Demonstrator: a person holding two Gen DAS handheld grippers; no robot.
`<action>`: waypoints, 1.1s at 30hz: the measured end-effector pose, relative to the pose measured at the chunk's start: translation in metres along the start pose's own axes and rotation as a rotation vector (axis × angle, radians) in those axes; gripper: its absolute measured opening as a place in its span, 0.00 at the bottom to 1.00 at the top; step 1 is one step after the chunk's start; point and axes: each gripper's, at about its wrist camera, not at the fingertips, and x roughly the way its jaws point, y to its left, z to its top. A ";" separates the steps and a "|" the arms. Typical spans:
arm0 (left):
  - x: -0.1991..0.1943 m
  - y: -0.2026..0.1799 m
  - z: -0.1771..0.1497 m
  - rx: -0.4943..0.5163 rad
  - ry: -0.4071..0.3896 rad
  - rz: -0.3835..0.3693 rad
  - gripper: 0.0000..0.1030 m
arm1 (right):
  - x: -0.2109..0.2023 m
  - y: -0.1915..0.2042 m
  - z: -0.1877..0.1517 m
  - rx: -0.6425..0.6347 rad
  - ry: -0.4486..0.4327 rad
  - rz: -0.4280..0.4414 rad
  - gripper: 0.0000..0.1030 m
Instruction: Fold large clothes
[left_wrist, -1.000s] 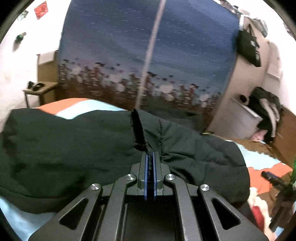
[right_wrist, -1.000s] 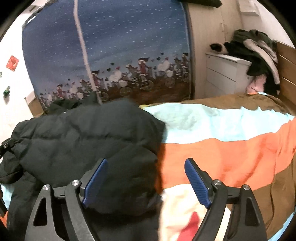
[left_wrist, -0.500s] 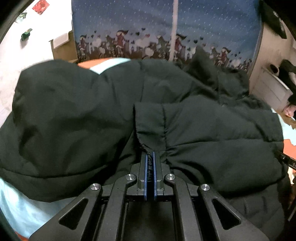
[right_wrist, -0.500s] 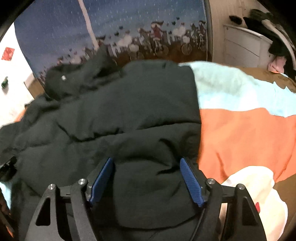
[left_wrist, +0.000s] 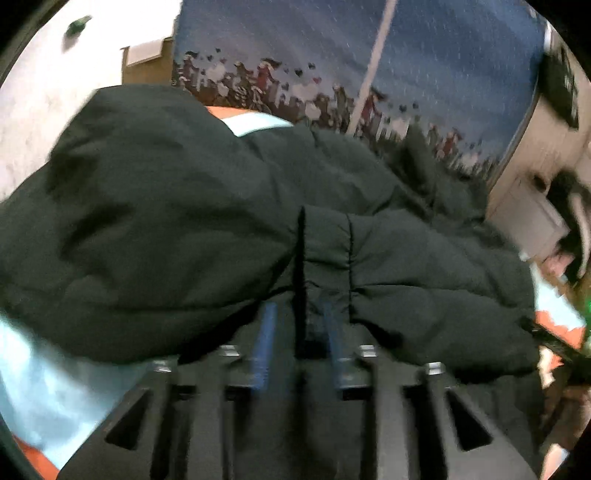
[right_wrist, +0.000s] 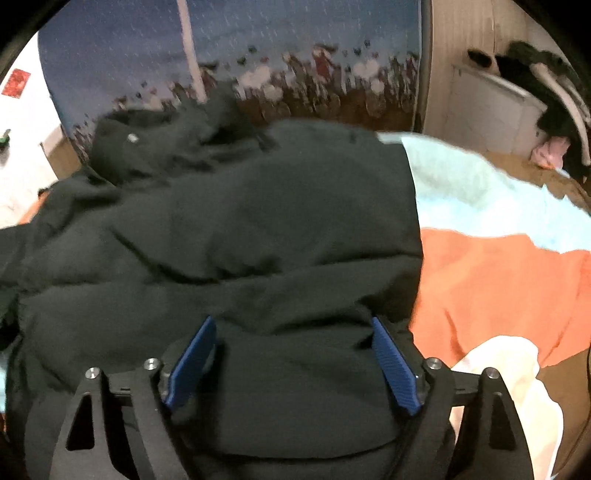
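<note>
I see the black puffer jacket (right_wrist: 229, 236) heaped on the striped bedspread (right_wrist: 491, 273), my L gripper (left_wrist: 299, 317) jaws opening w/ its cuff edge loose between, R gripper (right_wrist: 291, 347) opening wide astride a fold, no clamp.

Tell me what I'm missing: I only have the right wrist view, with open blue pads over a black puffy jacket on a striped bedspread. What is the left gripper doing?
Observer: The left gripper has its jaws opening; a stitched edge of the black jacket stands between the pads, apparently no longer pinched.
Operator: What lies to the left of the jacket there?
Observer: Light blue bedspread, showing below the jacket's bulging left side.
Operator: Anything on the far wall I can't see?
Observer: A brown cardboard box beside the blue curtain.
</note>
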 end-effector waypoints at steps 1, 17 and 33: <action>-0.012 0.007 -0.003 -0.027 -0.018 -0.004 0.58 | -0.005 0.006 0.001 -0.005 -0.015 0.013 0.88; -0.125 0.224 -0.010 -0.416 -0.105 0.264 0.67 | -0.018 0.222 -0.005 -0.300 -0.042 0.305 0.97; -0.122 0.324 -0.001 -0.717 -0.161 0.147 0.72 | 0.052 0.285 -0.030 -0.373 0.034 0.155 1.00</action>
